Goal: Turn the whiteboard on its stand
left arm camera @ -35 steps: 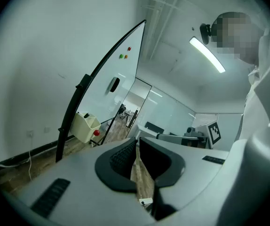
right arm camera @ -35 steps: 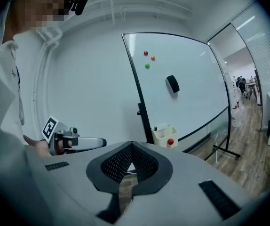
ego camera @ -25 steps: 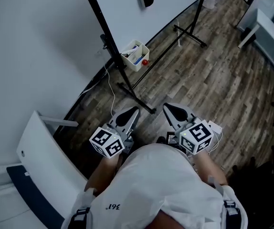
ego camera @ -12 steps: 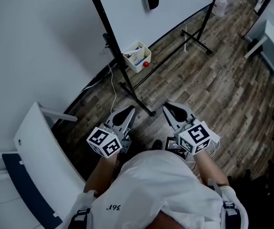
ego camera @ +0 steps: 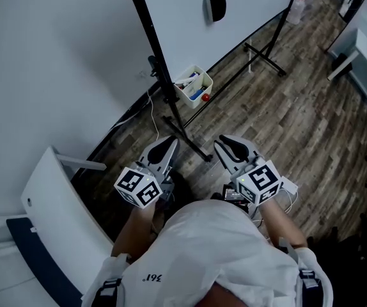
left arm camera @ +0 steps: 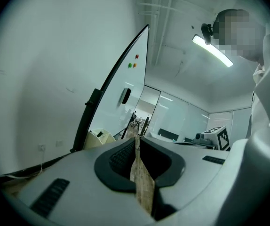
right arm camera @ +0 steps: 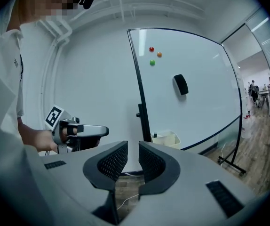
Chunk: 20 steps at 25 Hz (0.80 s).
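The whiteboard point(ego camera: 190, 18) stands upright on its black stand point(ego camera: 171, 101), ahead of me by the wall. A black eraser point(ego camera: 215, 5) sticks to it, and a white tray point(ego camera: 194, 86) of markers hangs at the post. In the right gripper view the whiteboard point(right arm camera: 196, 102) carries three coloured magnets point(right arm camera: 152, 55). My left gripper point(ego camera: 164, 144) is shut with nothing in it; its jaws meet at a thin line point(left arm camera: 136, 142). My right gripper point(ego camera: 227, 142) has a narrow gap point(right arm camera: 133, 147) and is empty. Both are short of the stand's foot point(ego camera: 193, 142).
A white cable point(ego camera: 153, 117) runs along the wooden floor by the wall. A white panel point(ego camera: 55, 203) leans at the lower left. A white table point(ego camera: 362, 50) stands at the right, and a bottle point(ego camera: 296, 8) by the stand's far leg point(ego camera: 263, 56).
The whiteboard, tray and stand have slid right and down in the head view. Both grippers have edged slightly forward, with their jaws unchanged.
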Tool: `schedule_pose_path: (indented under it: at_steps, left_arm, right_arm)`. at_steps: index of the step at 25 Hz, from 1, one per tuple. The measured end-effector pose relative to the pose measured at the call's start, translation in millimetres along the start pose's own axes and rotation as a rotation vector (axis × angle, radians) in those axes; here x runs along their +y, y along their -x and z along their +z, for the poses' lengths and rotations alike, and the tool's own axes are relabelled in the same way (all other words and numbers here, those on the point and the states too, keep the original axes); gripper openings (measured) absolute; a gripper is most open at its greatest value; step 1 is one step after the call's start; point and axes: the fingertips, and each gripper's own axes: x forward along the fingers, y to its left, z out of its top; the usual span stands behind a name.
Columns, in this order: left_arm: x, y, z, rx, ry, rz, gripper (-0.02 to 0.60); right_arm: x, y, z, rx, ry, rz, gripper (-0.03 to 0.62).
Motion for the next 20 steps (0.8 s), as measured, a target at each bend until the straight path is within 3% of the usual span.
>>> schedule_pose_path:
  at_steps: [10,20]
  left_arm:
    - [84,-12,42,0.010,-0.034,-0.013,0.049]
    - [127,-23,57,0.041,-0.038,-0.091,0.060]
  right_arm:
    - [-5,-75,18,0.010,-0.007,-0.077,0.075]
    - [-2,-129,21,0.025,-0.031,-0.145,0.094]
